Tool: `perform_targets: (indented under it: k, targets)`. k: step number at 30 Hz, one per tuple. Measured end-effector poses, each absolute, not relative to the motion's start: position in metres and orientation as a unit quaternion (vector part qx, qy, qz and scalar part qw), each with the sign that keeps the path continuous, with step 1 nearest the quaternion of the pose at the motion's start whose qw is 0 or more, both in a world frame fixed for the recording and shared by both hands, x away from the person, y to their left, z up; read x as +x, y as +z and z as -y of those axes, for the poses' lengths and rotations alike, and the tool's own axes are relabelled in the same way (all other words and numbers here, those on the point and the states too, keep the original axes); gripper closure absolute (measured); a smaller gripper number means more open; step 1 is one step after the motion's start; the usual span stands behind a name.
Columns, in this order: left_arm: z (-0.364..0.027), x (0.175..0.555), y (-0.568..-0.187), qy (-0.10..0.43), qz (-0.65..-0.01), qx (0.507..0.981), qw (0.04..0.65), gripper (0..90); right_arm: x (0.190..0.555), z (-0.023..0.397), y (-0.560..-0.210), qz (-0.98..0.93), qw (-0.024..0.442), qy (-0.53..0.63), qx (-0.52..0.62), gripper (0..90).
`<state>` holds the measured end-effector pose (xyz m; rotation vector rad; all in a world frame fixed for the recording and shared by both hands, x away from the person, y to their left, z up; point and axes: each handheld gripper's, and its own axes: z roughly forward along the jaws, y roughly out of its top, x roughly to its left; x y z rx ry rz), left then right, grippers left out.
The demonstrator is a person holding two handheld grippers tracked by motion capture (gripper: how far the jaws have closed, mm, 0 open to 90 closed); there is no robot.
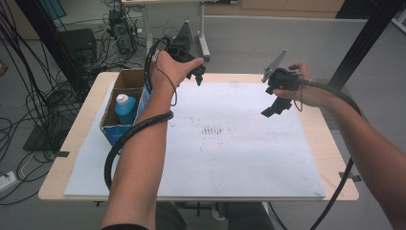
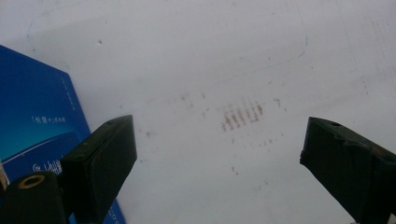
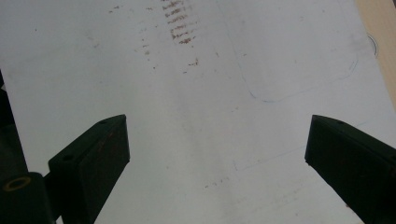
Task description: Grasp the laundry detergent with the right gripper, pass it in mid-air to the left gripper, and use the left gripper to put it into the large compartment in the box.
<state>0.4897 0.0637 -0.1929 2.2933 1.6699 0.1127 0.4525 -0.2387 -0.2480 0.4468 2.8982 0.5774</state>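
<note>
A wooden table point(image 1: 330, 143) bears a white sheet point(image 1: 230, 143) and an open box point(image 1: 125, 103).

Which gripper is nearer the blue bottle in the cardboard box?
Left. The left gripper hangs just past the box's far right corner, near the blue bottle. The right gripper is over the white sheet's right side, much farther away.

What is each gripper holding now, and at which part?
Nothing is held. The left gripper and right gripper both have open jaws above the white sheet.
</note>
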Motion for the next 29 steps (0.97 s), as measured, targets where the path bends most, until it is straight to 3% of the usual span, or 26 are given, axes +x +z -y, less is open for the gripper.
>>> perform_targets:
  k: [29]
  targets:
    - [-0.064,0.491,-0.204,0.033,-0.583,0.799,0.145,10.6,0.456,0.239,-0.252,-0.969,0.073,0.187,0.142,6.6]
